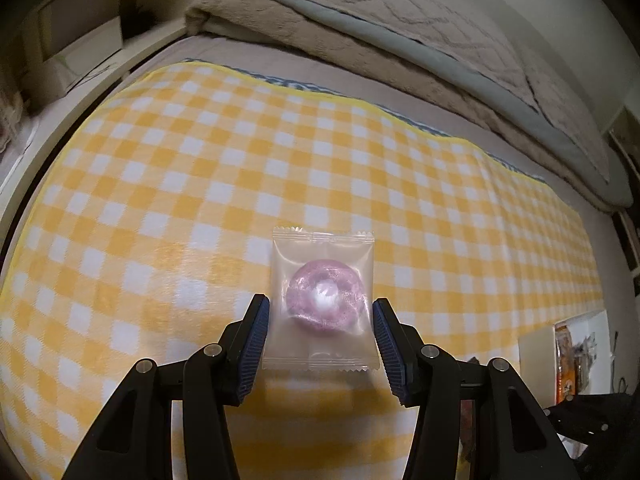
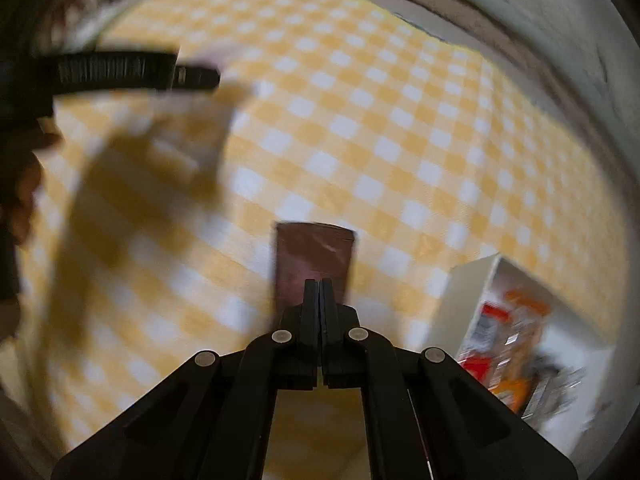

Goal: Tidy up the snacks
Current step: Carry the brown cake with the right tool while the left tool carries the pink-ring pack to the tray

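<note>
While the yellow-and-white checked cloth (image 1: 208, 184) covers most of both views, a folded grey-beige blanket (image 1: 360, 32) lies along its far edge in the left wrist view. One white box (image 2: 472, 292) sits at the right on the cloth, seen sharply enough only to tell that it holds several orange and red snack packets (image 2: 516, 340); their number cannot be counted through the blur. The left gripper (image 1: 320, 332) holds its two blue-padded fingers partly apart, clamped on the two side edges of one clear packet (image 1: 322, 300), which hangs above the cloth between the pads with a single pink ring-shaped sweet (image 1: 326, 298) inside. The right gripper (image 2: 319, 292) has its two fingers pressed together with almost no gap, and one flat brown packet (image 2: 314, 256) sticks out beyond the tips, pinched at its near end, to the left of the white box. At the far left of the right wrist view, the left gripper shows as a dark blurred shape, throwing a broad shadow on the cloth.
</note>
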Motion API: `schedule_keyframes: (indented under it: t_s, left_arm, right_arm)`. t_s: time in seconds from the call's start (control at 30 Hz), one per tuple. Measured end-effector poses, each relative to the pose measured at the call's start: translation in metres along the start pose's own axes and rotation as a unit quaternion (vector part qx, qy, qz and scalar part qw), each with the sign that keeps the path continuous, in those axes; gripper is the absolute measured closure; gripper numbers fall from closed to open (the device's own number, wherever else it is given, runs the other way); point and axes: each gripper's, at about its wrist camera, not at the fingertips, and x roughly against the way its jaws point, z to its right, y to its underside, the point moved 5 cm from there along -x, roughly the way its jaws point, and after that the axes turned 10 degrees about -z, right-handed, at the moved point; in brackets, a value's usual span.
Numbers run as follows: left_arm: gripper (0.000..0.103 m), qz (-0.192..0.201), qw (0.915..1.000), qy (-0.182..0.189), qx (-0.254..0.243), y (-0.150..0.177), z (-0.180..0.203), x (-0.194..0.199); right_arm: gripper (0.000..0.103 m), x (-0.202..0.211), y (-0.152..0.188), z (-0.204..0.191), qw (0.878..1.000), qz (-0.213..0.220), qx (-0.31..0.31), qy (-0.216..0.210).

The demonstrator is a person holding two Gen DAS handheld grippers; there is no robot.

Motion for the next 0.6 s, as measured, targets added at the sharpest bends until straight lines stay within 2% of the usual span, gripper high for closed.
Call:
schedule_keyframes:
  t_s: [0.03, 0.07, 0.1, 0.13, 0.17, 0.27, 0.33, 0.43, 0.47, 0.6]
  left_arm:
    - [0.052, 0.001, 1.0000, 0.001, 0.002, 0.000, -0.004, 0.002]
    - [0.052, 0.001, 1.0000, 0.002, 0.005, 0.001, -0.006, 0.004]
    - [0.052, 0.002, 1.0000, 0.003, 0.008, 0.002, -0.010, 0.006]
    - [0.052, 0.002, 0.9999, 0.005, 0.010, 0.002, -0.013, 0.008]
    - [0.052, 0.003, 0.9999, 0.007, 0.011, 0.002, -0.015, 0.010]
    - [0.052, 0.005, 0.9998, 0.011, 0.016, 0.005, -0.025, 0.015]
    - [0.052, 0.002, 0.9997, 0.011, 0.020, 0.006, -0.031, 0.016]
    - [0.052, 0.002, 0.9997, 0.011, 0.023, 0.007, -0.033, 0.019]
    - [0.052, 0.002, 0.9997, 0.011, 0.023, 0.008, -0.033, 0.020]
    - [0.052, 0.007, 0.9998, 0.010, 0.016, 0.011, -0.026, 0.030]
  right_arm:
    - [0.095, 0.001, -0.001, 0.002, 0.999, 0.001, -0.018, -0.029]
    - [0.079, 0.001, -0.003, 0.003, 0.998, 0.002, -0.029, -0.049]
    - [0.054, 0.000, -0.004, 0.004, 0.997, 0.002, -0.037, -0.065]
    - [0.044, -0.001, -0.005, 0.004, 0.997, 0.003, -0.041, -0.071]
    - [0.042, -0.002, -0.006, 0.005, 0.997, 0.006, -0.040, -0.072]
    - [0.043, -0.013, -0.003, 0.007, 0.998, -0.006, -0.028, -0.057]
    - [0.043, -0.024, 0.006, 0.007, 0.999, -0.022, -0.009, -0.027]
    - [0.054, -0.034, 0.009, 0.005, 0.999, -0.034, 0.001, -0.027]
    - [0.060, -0.035, 0.010, 0.004, 0.999, -0.029, 0.002, -0.032]
    - [0.061, -0.027, 0.014, 0.001, 0.999, -0.007, 0.004, -0.033]
